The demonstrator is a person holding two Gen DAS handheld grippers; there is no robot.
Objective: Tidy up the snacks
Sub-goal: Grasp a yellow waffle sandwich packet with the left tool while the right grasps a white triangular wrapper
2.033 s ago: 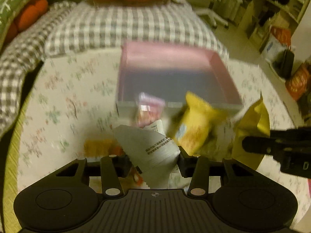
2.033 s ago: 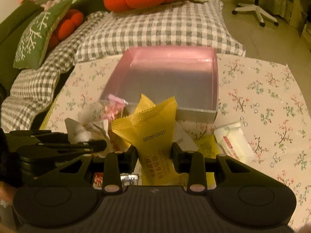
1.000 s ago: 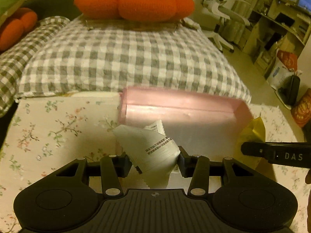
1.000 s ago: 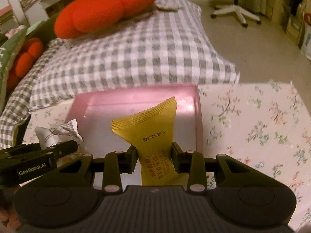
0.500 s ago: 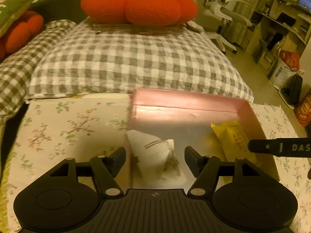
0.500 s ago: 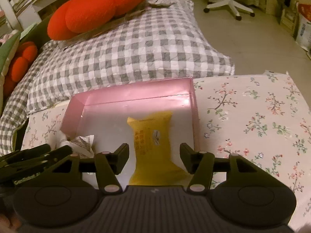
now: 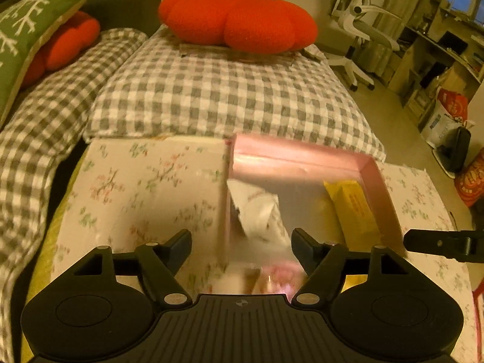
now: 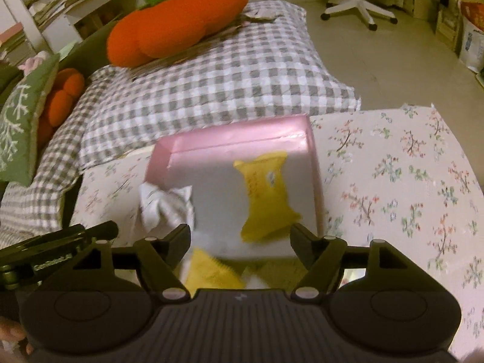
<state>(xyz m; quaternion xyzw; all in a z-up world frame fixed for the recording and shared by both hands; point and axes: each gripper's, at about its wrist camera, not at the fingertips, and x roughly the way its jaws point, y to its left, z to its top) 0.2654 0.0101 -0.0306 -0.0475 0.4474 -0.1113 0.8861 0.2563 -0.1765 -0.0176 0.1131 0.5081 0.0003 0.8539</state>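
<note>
A pink box (image 7: 375, 178) (image 8: 239, 134) rests on the floral table. Inside it lie a white snack packet (image 7: 260, 208) (image 8: 166, 204) at the left and a yellow snack packet (image 7: 357, 208) (image 8: 266, 196) at the right. My left gripper (image 7: 242, 240) hovers above the box's left wall, its jaws opening, with nothing pressed between them. My right gripper (image 8: 240, 236) hangs over the box's near edge, jaws also opening and free of the yellow packet. Another yellow packet (image 8: 211, 272) and a pink one (image 7: 281, 275) lie blurred on the table in front of the box.
A grey checked cushion (image 7: 230, 96) (image 8: 211, 72) borders the table's far side, with an orange pumpkin pillow (image 7: 239, 18) (image 8: 178, 18) on it. A green pillow (image 7: 21, 42) is at the left. The floral tablecloth (image 7: 145, 187) (image 8: 408, 181) stretches on both sides of the box.
Both grippers let go of their packets, which now lie in the pink box. The jaws widened and both grippers rose and drew back from the box.
</note>
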